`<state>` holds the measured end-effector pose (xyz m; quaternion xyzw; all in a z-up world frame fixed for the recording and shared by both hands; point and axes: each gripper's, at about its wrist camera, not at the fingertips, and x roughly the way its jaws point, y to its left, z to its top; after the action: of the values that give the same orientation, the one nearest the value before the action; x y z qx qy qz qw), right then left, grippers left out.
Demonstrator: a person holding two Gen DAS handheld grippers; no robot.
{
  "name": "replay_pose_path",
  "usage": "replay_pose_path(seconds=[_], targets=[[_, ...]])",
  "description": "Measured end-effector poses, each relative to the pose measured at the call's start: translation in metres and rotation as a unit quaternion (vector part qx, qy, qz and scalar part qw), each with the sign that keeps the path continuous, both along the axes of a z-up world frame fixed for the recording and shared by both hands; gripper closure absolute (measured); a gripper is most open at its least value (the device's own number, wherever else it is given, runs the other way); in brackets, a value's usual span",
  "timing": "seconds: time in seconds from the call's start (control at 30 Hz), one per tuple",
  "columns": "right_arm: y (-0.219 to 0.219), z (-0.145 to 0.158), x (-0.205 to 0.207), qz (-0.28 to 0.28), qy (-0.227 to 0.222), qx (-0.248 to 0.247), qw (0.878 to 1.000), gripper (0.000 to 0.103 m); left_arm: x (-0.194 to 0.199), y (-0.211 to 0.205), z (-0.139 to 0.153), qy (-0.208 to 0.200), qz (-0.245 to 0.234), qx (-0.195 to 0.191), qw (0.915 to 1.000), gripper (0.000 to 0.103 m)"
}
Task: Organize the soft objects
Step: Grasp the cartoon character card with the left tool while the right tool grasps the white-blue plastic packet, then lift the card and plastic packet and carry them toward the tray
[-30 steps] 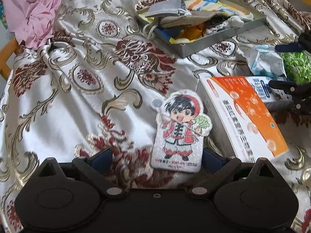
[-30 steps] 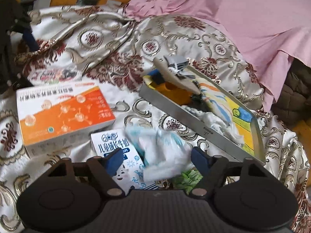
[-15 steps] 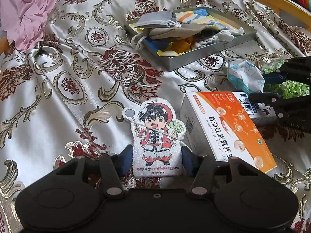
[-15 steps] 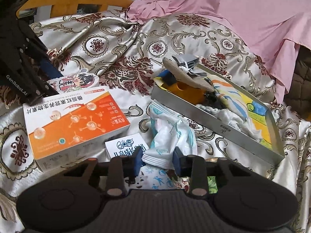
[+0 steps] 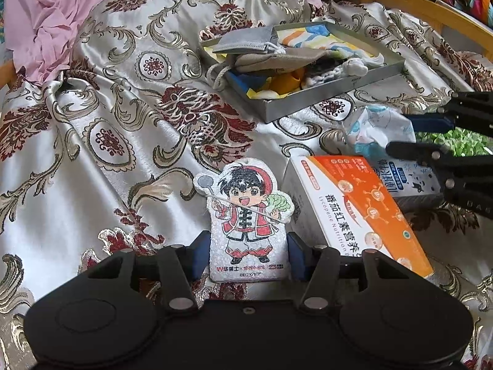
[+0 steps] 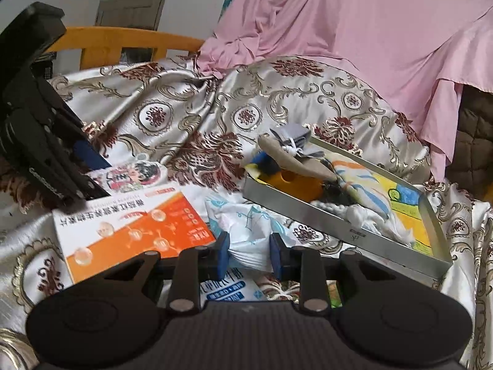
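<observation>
Now both claws have a soft thing between their blue pads. The left claw (image 5: 248, 254) has just been closing and stands at a middling width, its pads pressed on the two side edges of a flat white sponge cut-out printed with a cartoon boy in a red jacket (image 5: 248, 215), which stands upright in the grip. The right claw (image 6: 249, 254) has just been closing too and is narrow, pinching the lower end of a crumpled white cloth with pale blue print (image 6: 246, 228).

Just beside the cut-out lies an orange-and-white cardboard box (image 5: 354, 209); a small blue-and-white carton (image 6: 226, 286) sits under the right claw. Further off, a shallow grey metal tray (image 5: 332, 91) rests on the silver-and-maroon brocade cover (image 5: 101, 141), already carrying pouches, a colourful cloth and white cord. A pink sheet (image 6: 354, 30) drapes behind.

The step in hand looks like lifting both pieces toward the tray. To do it well, raise each straight up first so the cloth's loose tail clears the cartons, keep the pinch steady since the sponge may buckle, and bring the claws in one after the other so they do not cross over the tray's near wall.
</observation>
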<state>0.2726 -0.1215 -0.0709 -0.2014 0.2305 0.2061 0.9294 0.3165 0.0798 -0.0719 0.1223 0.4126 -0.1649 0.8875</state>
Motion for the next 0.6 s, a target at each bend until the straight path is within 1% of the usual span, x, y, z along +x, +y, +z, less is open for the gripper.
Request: replay_pose_path(seconds=[0.13, 0.2, 0.27, 0.33, 0.6], targets=[[0.004, -0.003, -0.002, 0.005, 0.0, -0.014, 1.0, 0.073, 0.0, 0.0, 0.002, 0.001, -0.003, -0.003, 1.0, 0.049], [0.004, -0.005, -0.002, 0.007, 0.008, -0.016, 1.0, 0.072, 0.0, -0.001, -0.002, 0.005, -0.004, 0.003, 1.0, 0.049], [0.005, -0.008, -0.001, 0.009, 0.017, -0.018, 1.0, 0.069, 0.001, 0.0, -0.002, 0.006, -0.002, 0.002, 1.0, 0.049], [0.008, -0.011, 0.0, 0.011, 0.018, -0.027, 0.999, 0.068, 0.001, 0.0, -0.003, 0.004, -0.002, 0.003, 1.0, 0.049], [0.022, -0.021, -0.006, 0.008, -0.015, -0.073, 0.997, 0.072, -0.001, 0.002, 0.0, -0.014, 0.003, 0.01, 0.9998, 0.049]])
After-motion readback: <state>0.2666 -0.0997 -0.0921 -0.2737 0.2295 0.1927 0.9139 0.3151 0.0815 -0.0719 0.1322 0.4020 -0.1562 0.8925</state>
